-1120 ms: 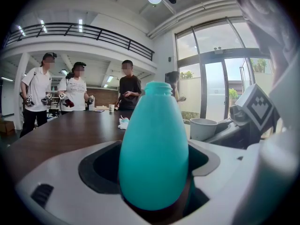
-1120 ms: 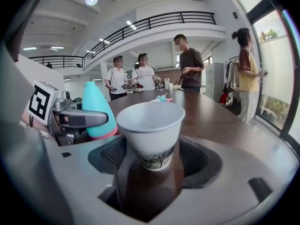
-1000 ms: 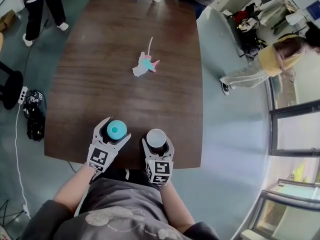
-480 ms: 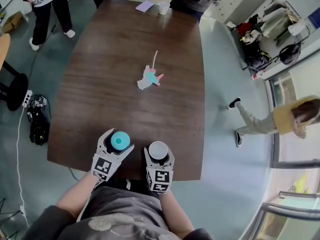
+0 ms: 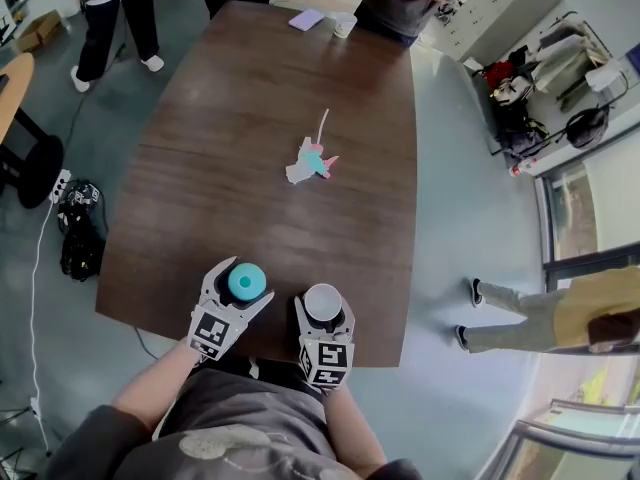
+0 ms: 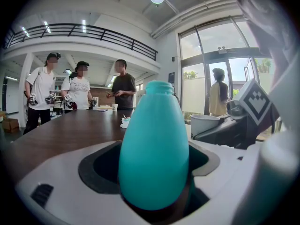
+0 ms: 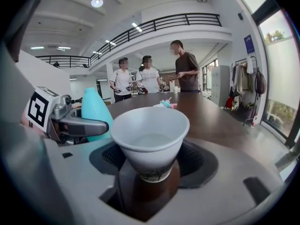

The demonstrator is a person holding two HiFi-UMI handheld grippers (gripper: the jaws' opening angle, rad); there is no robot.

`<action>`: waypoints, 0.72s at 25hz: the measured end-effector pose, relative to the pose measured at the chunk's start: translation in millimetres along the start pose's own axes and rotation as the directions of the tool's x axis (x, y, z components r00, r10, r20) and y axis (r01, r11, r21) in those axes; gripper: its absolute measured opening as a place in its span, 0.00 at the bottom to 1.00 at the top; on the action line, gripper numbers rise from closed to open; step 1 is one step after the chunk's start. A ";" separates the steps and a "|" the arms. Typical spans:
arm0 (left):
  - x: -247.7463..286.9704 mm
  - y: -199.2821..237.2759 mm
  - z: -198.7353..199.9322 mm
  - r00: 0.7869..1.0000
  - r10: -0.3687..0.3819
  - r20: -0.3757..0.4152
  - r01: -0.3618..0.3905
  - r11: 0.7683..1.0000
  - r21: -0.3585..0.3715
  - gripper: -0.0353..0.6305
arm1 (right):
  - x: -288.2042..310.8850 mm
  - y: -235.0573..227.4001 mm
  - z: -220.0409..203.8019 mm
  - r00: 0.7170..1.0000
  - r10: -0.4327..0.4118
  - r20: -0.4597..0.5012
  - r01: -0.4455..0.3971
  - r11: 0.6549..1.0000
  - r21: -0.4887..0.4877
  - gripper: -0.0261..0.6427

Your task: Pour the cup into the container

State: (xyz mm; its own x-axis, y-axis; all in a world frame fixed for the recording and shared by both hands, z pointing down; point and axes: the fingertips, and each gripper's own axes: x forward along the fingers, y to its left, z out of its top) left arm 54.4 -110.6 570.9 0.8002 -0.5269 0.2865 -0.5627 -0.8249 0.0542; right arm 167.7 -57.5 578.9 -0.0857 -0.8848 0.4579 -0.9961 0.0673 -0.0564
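A teal bottle-shaped container point(image 5: 246, 281) stands upright near the front edge of the dark wooden table point(image 5: 250, 148). My left gripper point(image 5: 242, 280) has a jaw on each side of it; the container point(image 6: 154, 149) fills the left gripper view, and I cannot see whether the pads press on it. To its right stands a white paper cup point(image 5: 322, 303) with clear liquid in it point(image 7: 150, 135). My right gripper point(image 5: 324, 306) has the cup between its jaws, which are closing; dark gaps still show beside the cup.
A small pink and teal toy point(image 5: 311, 160) lies mid-table. At the far end are a purple item point(image 5: 306, 19) and a white cup point(image 5: 344, 25), with several people standing behind. The table's front edge is right under both grippers. A black bag point(image 5: 78, 238) lies on the floor at left.
Both grippers and their objects keep the same relation. The head view has shifted slightly, and a person at the right has walked toward the near side.
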 end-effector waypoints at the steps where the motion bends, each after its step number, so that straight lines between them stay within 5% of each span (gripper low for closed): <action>1: 0.4 0.2 0.3 1.000 0.001 0.001 -0.001 1.000 0.000 0.66 | -0.5 1.3 4.5 1.000 0.009 0.005 -0.009 1.000 -0.011 0.49; 18: 1.3 -0.5 4.7 1.000 0.006 0.008 -0.006 1.000 0.004 0.66 | -9.1 35.5 59.8 0.986 0.165 0.002 -0.165 0.984 -0.069 0.49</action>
State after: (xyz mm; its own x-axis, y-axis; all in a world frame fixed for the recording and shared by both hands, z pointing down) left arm 56.7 -111.8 566.8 0.7982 -0.5338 0.2794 -0.5670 -0.8222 0.0490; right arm 134.2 -74.6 519.7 -0.2493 -0.8626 0.4401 -0.9673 0.2438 -0.0700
